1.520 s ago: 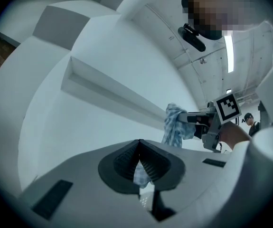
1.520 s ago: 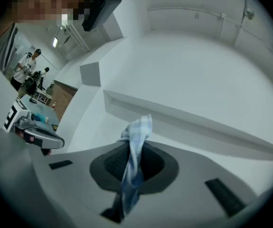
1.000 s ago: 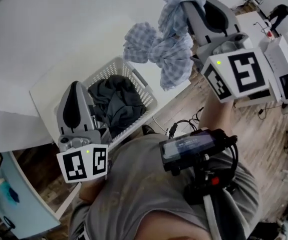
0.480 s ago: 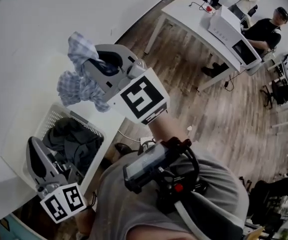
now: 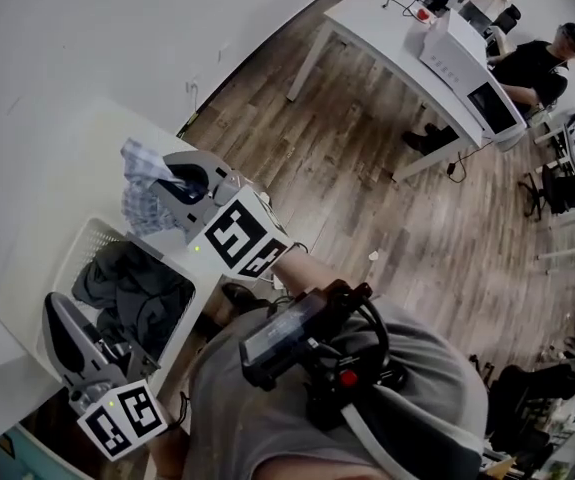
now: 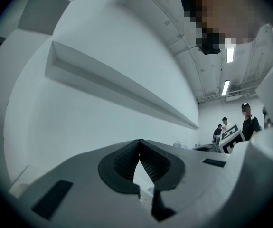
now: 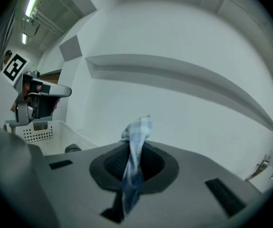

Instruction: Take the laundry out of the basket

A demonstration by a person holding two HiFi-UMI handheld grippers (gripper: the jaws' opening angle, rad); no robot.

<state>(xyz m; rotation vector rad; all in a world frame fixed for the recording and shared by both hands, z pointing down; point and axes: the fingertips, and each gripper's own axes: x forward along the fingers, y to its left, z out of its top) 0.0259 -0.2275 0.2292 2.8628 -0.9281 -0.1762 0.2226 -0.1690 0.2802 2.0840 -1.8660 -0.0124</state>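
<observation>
**A:** Where is the laundry?

**B:** One piece is out. The right hand-held gripper [image 5: 172, 178] is clenched on a blue checked cloth [image 5: 142, 193]. A pinch of it sits between the jaws and the rest is bunched just past their tips. I can't tell whether it touches the counter [image 5: 57, 158].

**A:** And the basket?

**B:** The white basket [image 5: 74, 243] sits to that gripper's left, its corner rim close under the cloth. Dark clothes [image 5: 132, 288] are heaped inside, up to about the rim.

**A:** What about the other one?

**B:** The left hand-held gripper [image 6: 138, 144] is shut, tips meeting, with nothing between them. It sits at the basket's near rim, across the basket from the right one.

**A:** How much room is there to move?

**B:** Ahead of both grippers there is bare counter, then a plain wall [image 7: 174, 32]. Just behind the right gripper is the counter's edge, and beyond that open wooden floor [image 5: 367, 168]. Another table [image 5: 387, 28] stands well apart with people beside it. The tightest spot is between the cloth and the basket's rim.
</observation>
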